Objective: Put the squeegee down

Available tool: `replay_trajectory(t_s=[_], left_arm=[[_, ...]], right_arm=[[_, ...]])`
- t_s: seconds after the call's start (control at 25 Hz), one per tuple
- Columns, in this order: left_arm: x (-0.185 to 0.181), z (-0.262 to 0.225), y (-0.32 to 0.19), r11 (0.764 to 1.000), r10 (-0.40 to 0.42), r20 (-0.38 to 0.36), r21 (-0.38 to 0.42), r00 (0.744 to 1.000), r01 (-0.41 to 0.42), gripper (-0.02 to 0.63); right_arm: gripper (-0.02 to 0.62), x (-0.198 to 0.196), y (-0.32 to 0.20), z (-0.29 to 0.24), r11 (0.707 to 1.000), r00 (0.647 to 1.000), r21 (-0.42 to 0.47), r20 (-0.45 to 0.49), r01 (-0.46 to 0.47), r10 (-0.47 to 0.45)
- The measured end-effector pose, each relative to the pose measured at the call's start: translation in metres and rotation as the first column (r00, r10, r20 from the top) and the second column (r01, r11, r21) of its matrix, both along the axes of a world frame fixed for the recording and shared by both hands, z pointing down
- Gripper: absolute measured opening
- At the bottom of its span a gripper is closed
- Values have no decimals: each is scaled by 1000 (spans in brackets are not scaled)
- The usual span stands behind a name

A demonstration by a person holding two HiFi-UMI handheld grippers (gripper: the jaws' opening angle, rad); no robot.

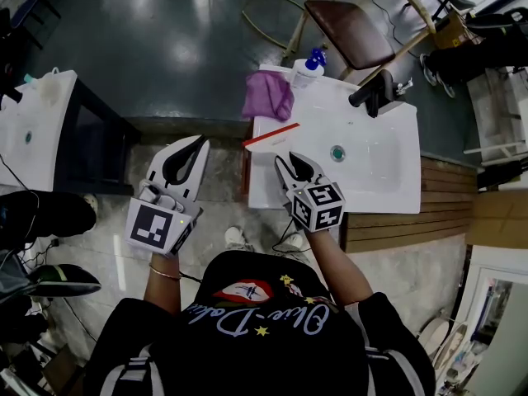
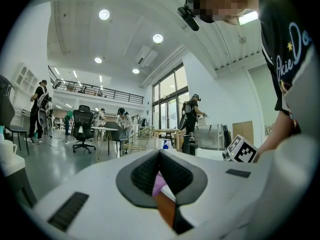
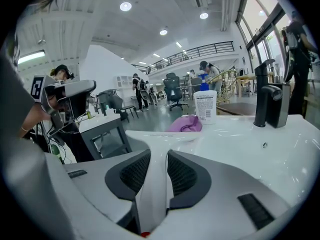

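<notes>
The squeegee (image 1: pixel 271 136) has a white handle and a red blade. It hangs over the front left corner of the white sink (image 1: pixel 379 180), with my right gripper (image 1: pixel 282 158) shut on its handle. In the right gripper view the white handle (image 3: pixel 152 184) runs up between the pads to the wide head, just above the sink's rim. My left gripper (image 1: pixel 200 143) hovers left of the sink over the floor, pointing level. Its jaws meet at the tip with nothing between them, as the left gripper view (image 2: pixel 160 152) also shows.
A purple cloth (image 1: pixel 268 95) and a white bottle with a blue cap (image 1: pixel 307 68) sit at the sink's back left corner. A black faucet (image 1: pixel 373 93) stands at the back. A brown chair (image 1: pixel 351 31) is behind, and another white basin (image 1: pixel 33 130) stands far left.
</notes>
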State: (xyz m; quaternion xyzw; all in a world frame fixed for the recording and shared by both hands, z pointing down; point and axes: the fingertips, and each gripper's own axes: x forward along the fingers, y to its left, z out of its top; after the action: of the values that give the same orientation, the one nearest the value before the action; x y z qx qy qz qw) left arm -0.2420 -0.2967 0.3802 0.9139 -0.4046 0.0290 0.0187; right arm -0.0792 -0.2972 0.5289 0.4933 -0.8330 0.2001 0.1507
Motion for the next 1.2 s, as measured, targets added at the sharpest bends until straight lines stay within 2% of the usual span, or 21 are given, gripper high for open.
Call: replay_trajectory(t_s=[1.2], left_arm=[[-9, 9, -5, 1000, -11, 5, -21, 1000, 11, -2]], right_arm=[[126, 3, -7, 21, 998, 999, -53, -33, -22, 20]])
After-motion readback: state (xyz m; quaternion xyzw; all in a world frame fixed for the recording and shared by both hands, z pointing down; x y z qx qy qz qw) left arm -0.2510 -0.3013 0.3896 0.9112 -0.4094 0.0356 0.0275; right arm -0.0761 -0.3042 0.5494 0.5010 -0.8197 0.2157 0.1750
